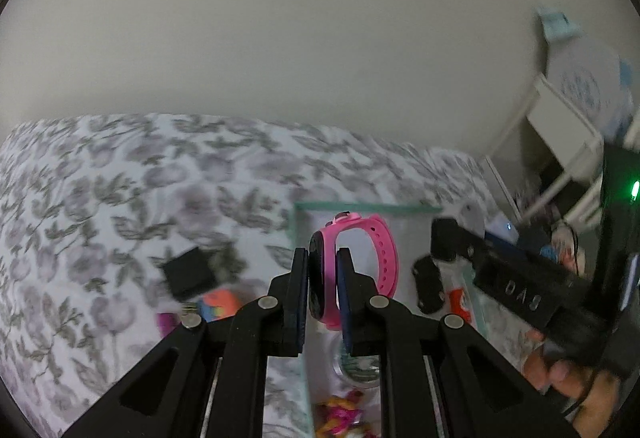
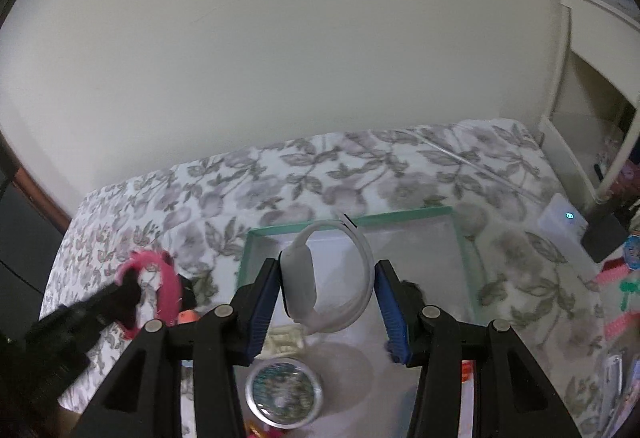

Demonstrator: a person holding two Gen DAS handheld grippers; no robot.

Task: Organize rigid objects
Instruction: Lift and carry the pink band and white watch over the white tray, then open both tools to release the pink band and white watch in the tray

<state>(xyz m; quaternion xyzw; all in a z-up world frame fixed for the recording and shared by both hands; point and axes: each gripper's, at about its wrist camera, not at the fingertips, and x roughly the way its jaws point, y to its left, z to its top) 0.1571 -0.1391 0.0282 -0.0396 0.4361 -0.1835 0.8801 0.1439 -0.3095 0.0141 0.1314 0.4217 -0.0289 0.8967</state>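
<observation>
My left gripper (image 1: 323, 270) is shut on a pink wristwatch (image 1: 352, 266) with a black face, held above the left edge of a clear tray with a green rim (image 1: 360, 206). My right gripper (image 2: 327, 290) is shut on a white wristwatch (image 2: 332, 278), held above the same tray (image 2: 352, 222). The left gripper with the pink watch (image 2: 154, 288) also shows at the left of the right wrist view. The right gripper's body (image 1: 516, 278) shows at the right of the left wrist view.
The tray lies on a bed with a floral cover (image 2: 360, 165). In the tray are a round tin (image 2: 283, 394) and a small colourful toy (image 1: 340, 414). A black box (image 1: 188, 272) and an orange toy (image 1: 220, 304) lie left of the tray. White furniture (image 2: 592, 85) stands at the right.
</observation>
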